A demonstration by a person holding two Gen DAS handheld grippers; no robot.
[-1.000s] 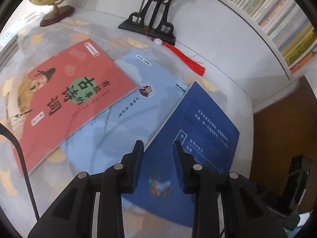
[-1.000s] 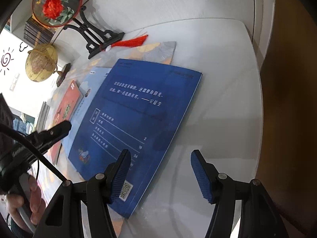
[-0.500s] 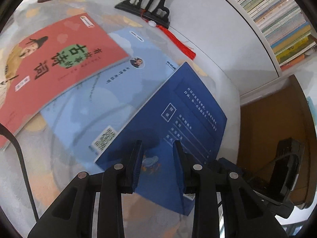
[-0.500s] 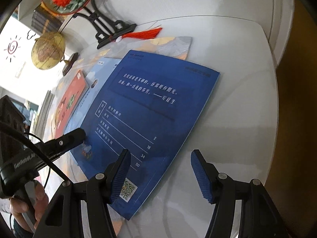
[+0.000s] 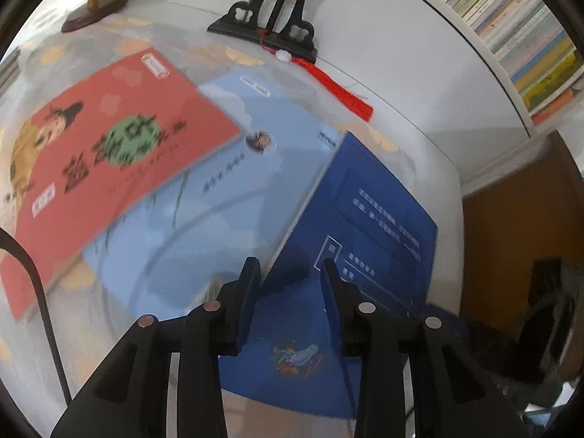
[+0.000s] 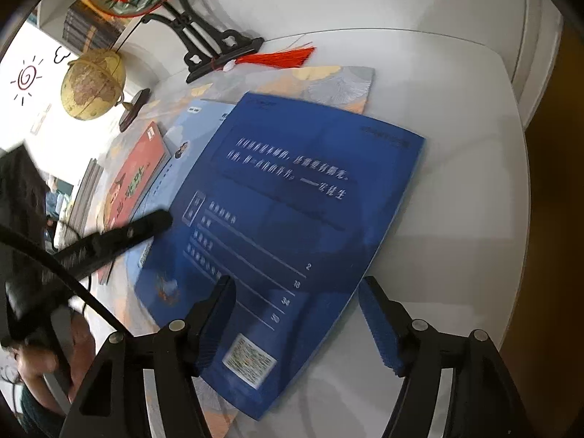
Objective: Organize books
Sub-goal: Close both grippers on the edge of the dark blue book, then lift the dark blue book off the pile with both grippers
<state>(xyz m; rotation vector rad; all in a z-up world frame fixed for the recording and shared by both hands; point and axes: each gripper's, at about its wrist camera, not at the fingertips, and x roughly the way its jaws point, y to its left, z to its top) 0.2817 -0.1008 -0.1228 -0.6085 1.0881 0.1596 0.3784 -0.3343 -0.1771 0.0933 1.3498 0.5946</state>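
Observation:
Three books lie overlapped on the white table. The red book (image 5: 109,168) is at the left, the light blue book (image 5: 226,197) in the middle, and the dark blue book (image 5: 365,241) on top at the right. My left gripper (image 5: 290,273) hovers over the dark blue book's left edge, its jaws opening a little with nothing pinched. In the right wrist view the dark blue book (image 6: 292,200) fills the centre. My right gripper (image 6: 297,284) hangs over its near right edge with jaws opening wide; the pads do not press on it. The left gripper's finger (image 6: 146,224) reaches that book's left edge.
A black fan stand (image 5: 266,29) with a red tassel (image 5: 339,87) stands behind the books, and a globe (image 6: 93,85) to their left. Shelved books (image 5: 518,25) line the right wall. A patterned mat (image 6: 328,84) lies beneath the books. The table edge (image 6: 522,219) drops off at the right.
Both grippers' jaws stand wider than before, the right one clearly so. The left wrist view has swung, so the books sit lower in it. The books keep their places.

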